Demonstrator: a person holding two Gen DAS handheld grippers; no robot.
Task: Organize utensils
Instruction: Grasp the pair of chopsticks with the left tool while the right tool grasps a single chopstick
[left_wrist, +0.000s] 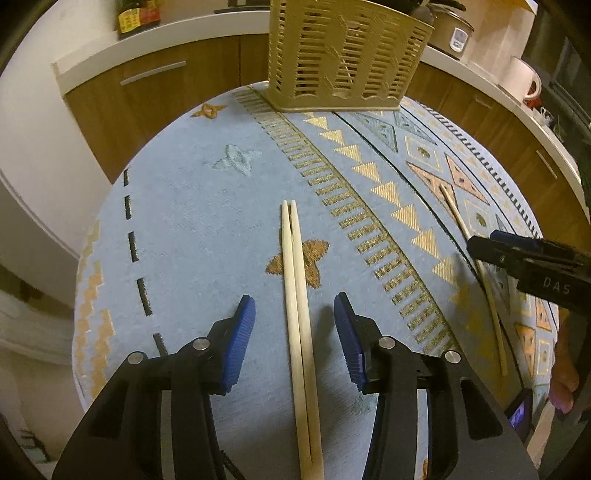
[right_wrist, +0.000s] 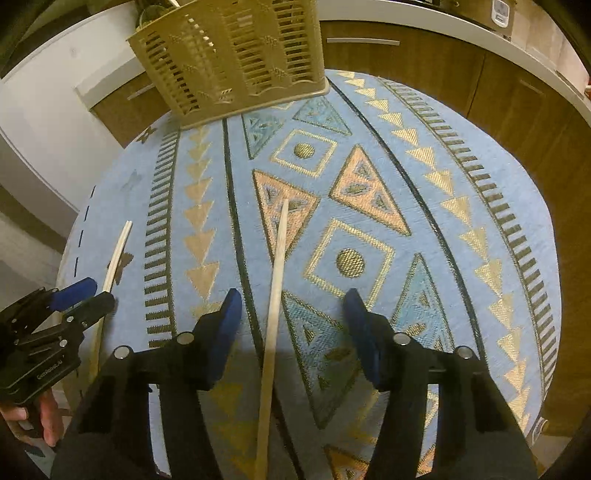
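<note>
- Lying flat on the blue patterned tablecloth (left_wrist: 192, 221), three pale wooden sticks: a pair of chopsticks (left_wrist: 297, 295) side by side, and a single chopstick (right_wrist: 275, 295) apart.
- One tan slotted utensil basket (left_wrist: 343, 55) stands at the far edge.
- Left gripper (left_wrist: 294, 317) gapes wide around the pair, gripping nothing.
- Right gripper (right_wrist: 291, 325) straddles the single one, equally open.

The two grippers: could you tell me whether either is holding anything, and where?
Nothing is held: the left gripper straddles the chopstick pair, the right gripper the single chopstick.
</note>
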